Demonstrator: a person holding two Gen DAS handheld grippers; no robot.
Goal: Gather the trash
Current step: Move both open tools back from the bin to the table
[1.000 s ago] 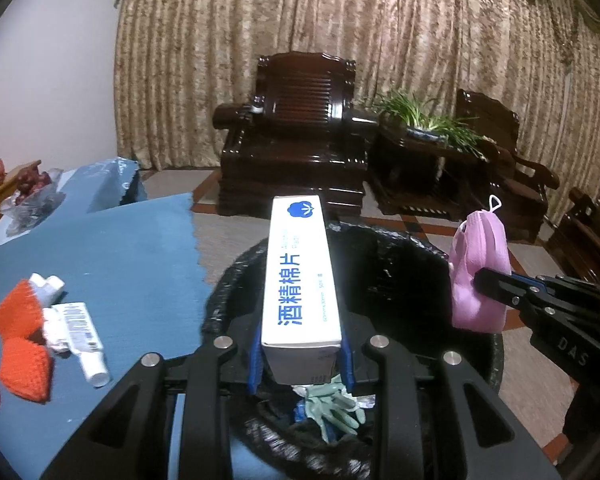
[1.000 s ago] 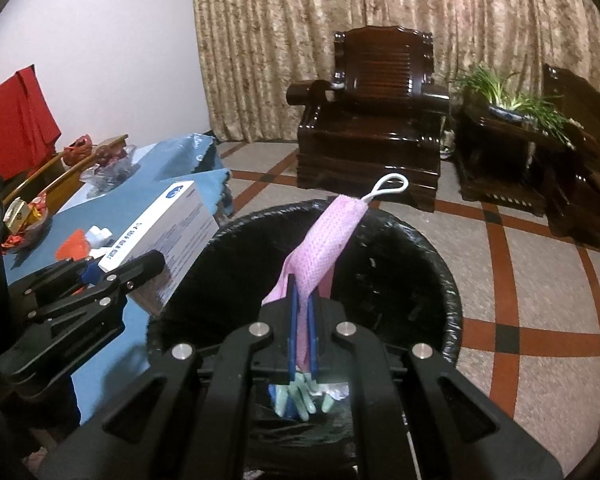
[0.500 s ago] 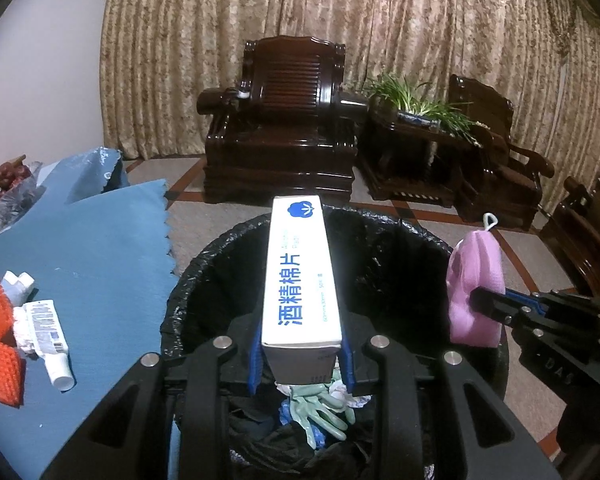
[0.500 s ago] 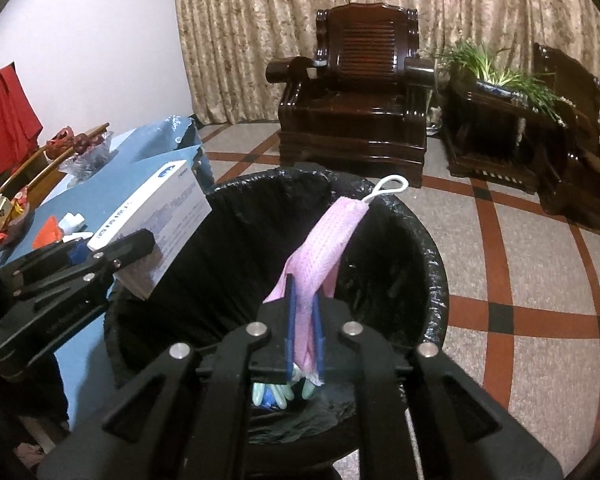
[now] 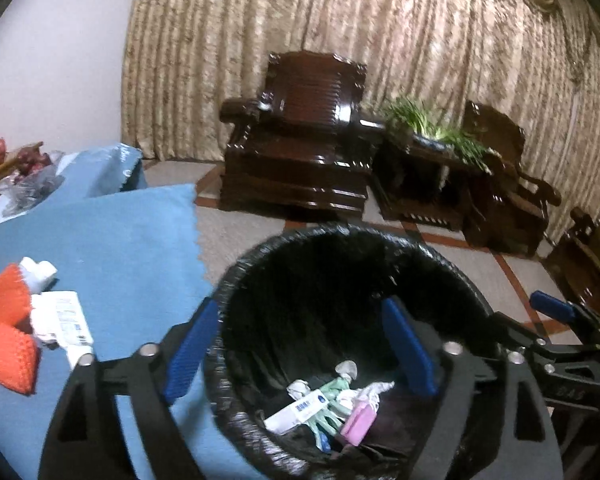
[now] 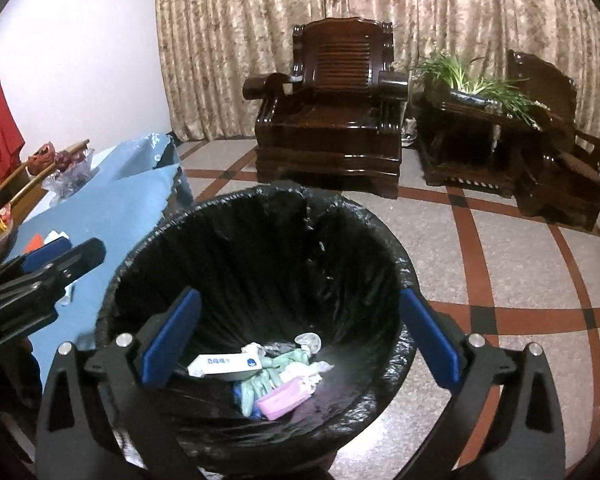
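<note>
Left gripper [image 5: 300, 344] jaws wide apart, nothing between the blue pads [image 5: 188, 350], hovering over the near-left rim of the trash bin [image 5: 236, 276]. Right gripper [image 6: 300, 340] also spread wide, empty, above the same bin [image 6: 396, 256], lower centre of frame. Bin lined with a black bag. White box [image 6: 224, 365] lies flat at the bottom, long axis roughly left-right in the right wrist view, blue-logo end pointing right. Pink mask [image 6: 284, 397] lies just below-right of the box, long axis slanting up to the right, on top of pale green gloves [image 6: 266, 376]. Blue cloth [image 5: 112, 240] at left of frame carries orange pieces [image 5: 8, 332] and a white tube [image 5: 66, 326]. Dark wooden armchair [image 6: 332, 120] upper centre, curtain [image 6: 380, 8] behind.
</note>
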